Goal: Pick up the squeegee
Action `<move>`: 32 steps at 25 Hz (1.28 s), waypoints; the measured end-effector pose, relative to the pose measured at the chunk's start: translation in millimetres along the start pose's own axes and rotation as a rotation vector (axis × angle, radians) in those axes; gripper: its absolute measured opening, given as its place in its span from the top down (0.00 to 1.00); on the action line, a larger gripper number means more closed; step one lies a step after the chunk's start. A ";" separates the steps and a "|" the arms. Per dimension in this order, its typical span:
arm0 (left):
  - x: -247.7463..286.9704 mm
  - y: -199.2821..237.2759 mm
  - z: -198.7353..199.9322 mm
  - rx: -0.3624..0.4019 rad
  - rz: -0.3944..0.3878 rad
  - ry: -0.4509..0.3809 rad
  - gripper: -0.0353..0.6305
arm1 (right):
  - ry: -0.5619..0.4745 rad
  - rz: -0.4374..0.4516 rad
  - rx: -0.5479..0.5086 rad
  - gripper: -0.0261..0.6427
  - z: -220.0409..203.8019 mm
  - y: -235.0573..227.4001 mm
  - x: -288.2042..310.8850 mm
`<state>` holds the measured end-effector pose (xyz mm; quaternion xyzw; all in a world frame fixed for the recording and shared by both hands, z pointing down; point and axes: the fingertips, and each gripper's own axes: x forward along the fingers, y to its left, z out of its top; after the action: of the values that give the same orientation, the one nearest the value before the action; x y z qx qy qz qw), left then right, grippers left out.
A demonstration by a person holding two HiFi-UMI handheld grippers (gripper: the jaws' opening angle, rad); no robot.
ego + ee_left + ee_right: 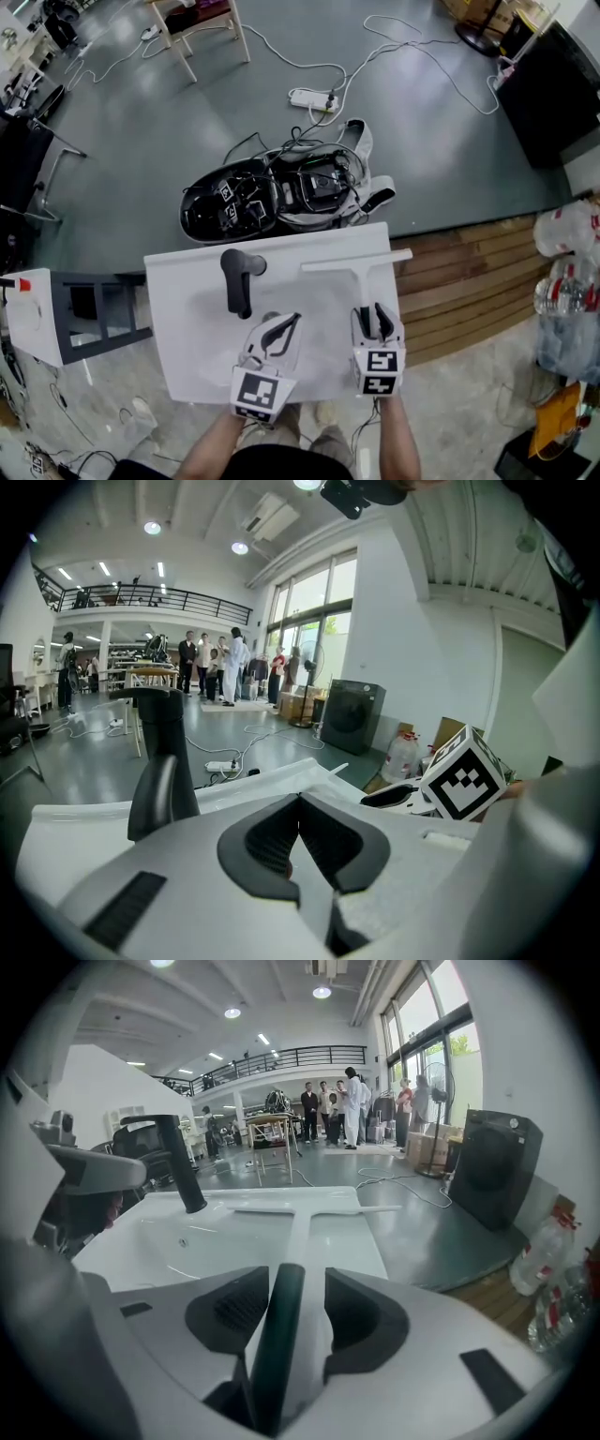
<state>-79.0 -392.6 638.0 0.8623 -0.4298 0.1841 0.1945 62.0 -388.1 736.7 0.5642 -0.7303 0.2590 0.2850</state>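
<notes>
The squeegee (359, 272) is white with a T-shaped blade and a dark grip. It lies flat along the right side of a white sink basin (187, 272), blade at the far end. My right gripper (373, 314) is over its near end. In the right gripper view the dark grip (277, 1335) runs between the jaws of the right gripper (298, 1279), with a gap at each pad, so it is open. My left gripper (292, 321) hovers over the basin's near middle, left of the squeegee. Its jaws meet at the tips with nothing in them (299, 801).
A black faucet (240, 277) stands upright at the basin's far left. Behind the basin on the floor lie a black and white bag (281, 192) and a power strip (312, 98) with cables. Wooden planks (469, 281) and plastic bottles (567, 300) are to the right.
</notes>
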 end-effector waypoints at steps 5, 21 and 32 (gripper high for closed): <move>4.2 1.6 1.8 0.010 -0.008 0.007 0.94 | 0.018 0.012 -0.010 0.74 1.3 1.8 1.3; 2.7 5.1 -2.8 -0.008 -0.013 -0.003 0.94 | 0.031 -0.031 0.007 0.82 -0.4 0.8 5.3; -10.3 1.4 3.0 0.005 0.005 -0.018 0.94 | 0.034 -0.035 0.019 0.83 1.7 -0.3 -0.1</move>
<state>-85.5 -387.9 630.7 0.8632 -0.4334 0.1778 0.1881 62.0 -389.3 735.5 0.5751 -0.7128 0.2707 0.2965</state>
